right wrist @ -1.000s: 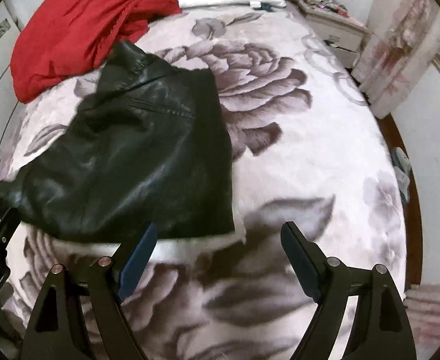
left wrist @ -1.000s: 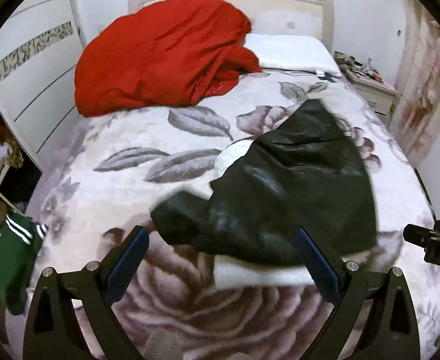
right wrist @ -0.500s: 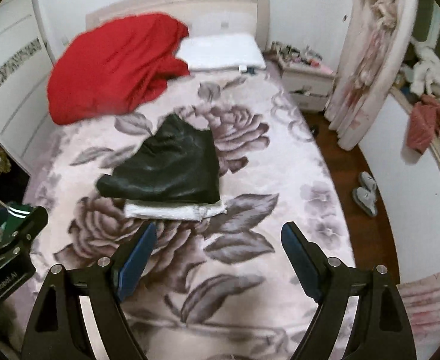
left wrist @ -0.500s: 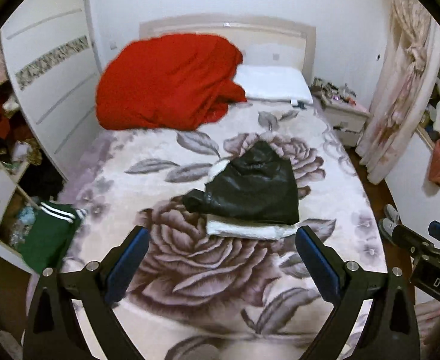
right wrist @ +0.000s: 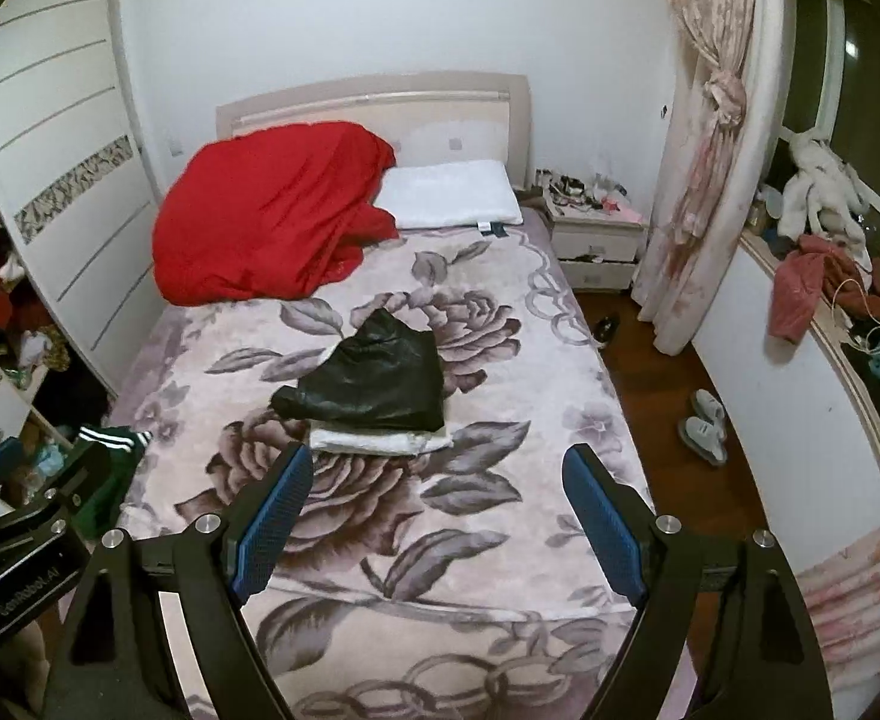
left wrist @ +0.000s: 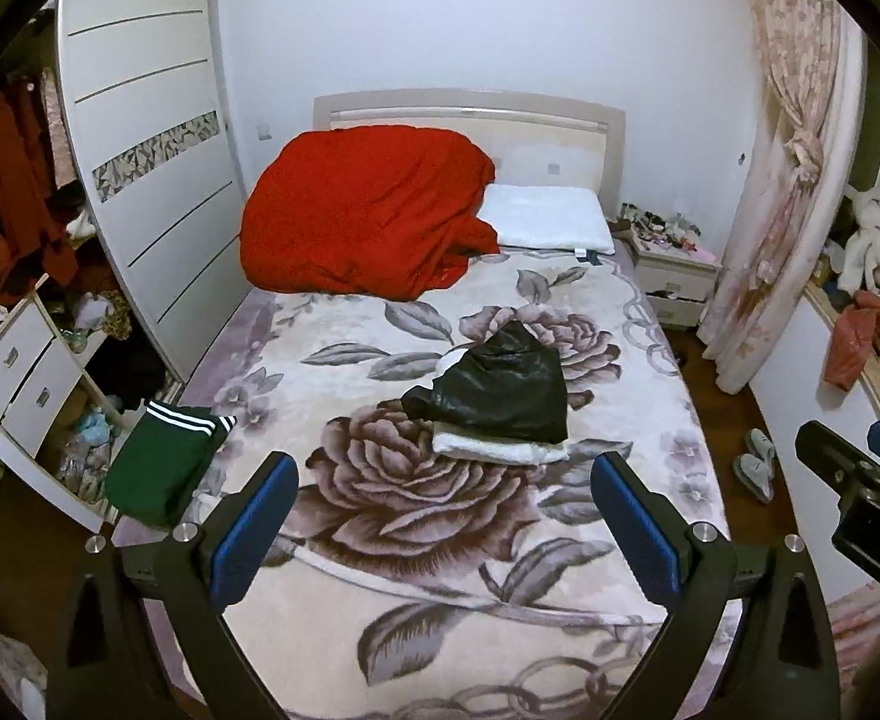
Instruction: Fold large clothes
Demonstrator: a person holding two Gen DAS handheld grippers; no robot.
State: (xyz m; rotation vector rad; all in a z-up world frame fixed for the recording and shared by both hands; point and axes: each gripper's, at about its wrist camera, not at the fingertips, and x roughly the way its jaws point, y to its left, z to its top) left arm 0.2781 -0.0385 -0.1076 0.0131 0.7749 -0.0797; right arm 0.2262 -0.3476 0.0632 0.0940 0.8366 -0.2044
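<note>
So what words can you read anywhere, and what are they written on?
"DAS": white letters, cut off at the frame edge, on the right gripper body in the left wrist view.
"GenRobot.AI": faint letters on the left gripper body in the right wrist view.
A small tag on the white pillow: too small to read.
</note>
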